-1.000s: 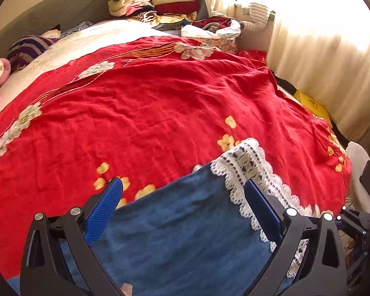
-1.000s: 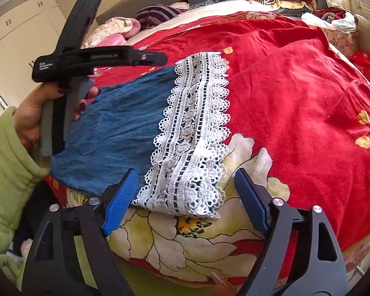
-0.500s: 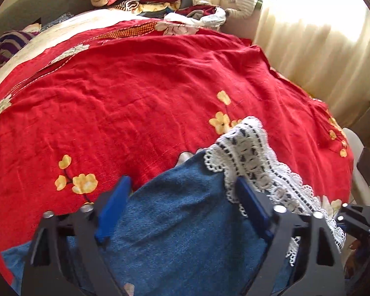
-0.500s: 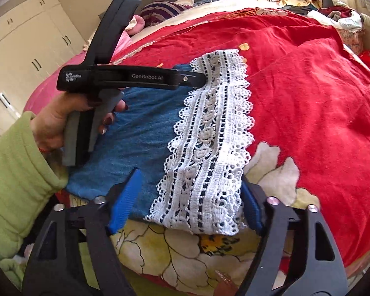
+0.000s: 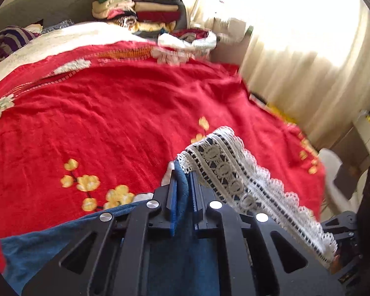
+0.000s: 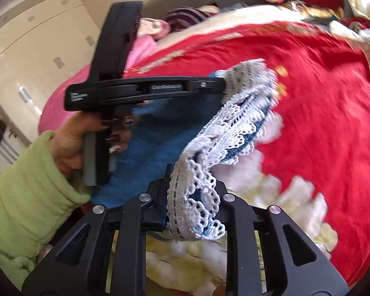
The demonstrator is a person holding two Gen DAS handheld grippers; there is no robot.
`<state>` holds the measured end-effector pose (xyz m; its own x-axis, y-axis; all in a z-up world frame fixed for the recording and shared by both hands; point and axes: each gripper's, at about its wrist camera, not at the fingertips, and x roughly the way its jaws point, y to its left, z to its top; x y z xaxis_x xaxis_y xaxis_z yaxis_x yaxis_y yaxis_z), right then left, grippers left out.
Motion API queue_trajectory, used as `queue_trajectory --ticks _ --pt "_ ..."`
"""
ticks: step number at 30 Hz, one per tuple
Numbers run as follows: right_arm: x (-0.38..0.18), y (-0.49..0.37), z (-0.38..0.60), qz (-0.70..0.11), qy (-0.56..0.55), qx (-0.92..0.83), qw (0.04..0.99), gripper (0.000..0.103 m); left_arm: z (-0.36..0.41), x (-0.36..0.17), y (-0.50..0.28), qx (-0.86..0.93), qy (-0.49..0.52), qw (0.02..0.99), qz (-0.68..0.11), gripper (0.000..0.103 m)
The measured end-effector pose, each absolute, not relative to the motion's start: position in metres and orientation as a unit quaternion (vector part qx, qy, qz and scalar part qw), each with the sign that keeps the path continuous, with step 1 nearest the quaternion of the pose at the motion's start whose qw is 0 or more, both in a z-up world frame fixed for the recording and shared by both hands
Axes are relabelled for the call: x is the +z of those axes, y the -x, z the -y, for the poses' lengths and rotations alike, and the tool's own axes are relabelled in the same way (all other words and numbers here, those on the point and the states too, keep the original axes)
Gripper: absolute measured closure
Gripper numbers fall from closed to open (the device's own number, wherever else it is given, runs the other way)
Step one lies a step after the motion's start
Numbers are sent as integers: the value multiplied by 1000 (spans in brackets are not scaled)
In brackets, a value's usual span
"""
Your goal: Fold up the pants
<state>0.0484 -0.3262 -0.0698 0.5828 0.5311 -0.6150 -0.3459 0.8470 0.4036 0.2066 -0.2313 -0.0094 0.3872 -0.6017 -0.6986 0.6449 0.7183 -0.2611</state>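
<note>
The blue pants (image 5: 49, 244) with a white lace hem (image 5: 234, 172) lie on a red flowered blanket (image 5: 111, 111). My left gripper (image 5: 183, 172) has its jaws closing tight on the blue cloth just beside the lace, at the hem's far corner. In the right wrist view the pants (image 6: 160, 143) and lace (image 6: 234, 113) hang raised between both tools. My right gripper (image 6: 192, 182) is closing, its pads pinching the near corner of the lace. The left gripper (image 6: 223, 86) is held by a hand in a green sleeve (image 6: 24, 197).
Folded clothes (image 5: 148, 9) are stacked at the bed's far end, beside a loose heap (image 5: 187, 39). A bright curtain (image 5: 296, 61) runs along the right side. A striped pillow (image 5: 9, 42) lies far left. White wardrobe doors (image 6: 37, 49) stand behind the hand.
Both grippers went from wide open to closed on the hem edge. The lace hem has lifted off the blanket and now sags between them.
</note>
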Motion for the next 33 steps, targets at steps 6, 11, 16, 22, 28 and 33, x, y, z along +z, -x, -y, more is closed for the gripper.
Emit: queue_trajectory --ticks 6,11,16,22,28,33 --pt "-31 -51 275 -342 -66 303 887 89 174 19 -204 -364 39 850 -379 99" --pt "-17 -64 216 -330 -7 328 885 89 97 15 -202 -310 98 862 -388 90" --pt "-28 -75 144 -359 94 345 862 89 8 7 -184 -218 139 880 -399 65" --pt "-58 -63 89 -390 156 379 824 63 -68 1 -136 -155 189 885 -397 52" --pt "-21 -33 122 -340 127 403 840 45 -69 -11 -95 -170 205 883 -387 43" --pt "-11 -58 178 -353 87 295 884 40 -55 -16 -75 -197 184 875 -401 37"
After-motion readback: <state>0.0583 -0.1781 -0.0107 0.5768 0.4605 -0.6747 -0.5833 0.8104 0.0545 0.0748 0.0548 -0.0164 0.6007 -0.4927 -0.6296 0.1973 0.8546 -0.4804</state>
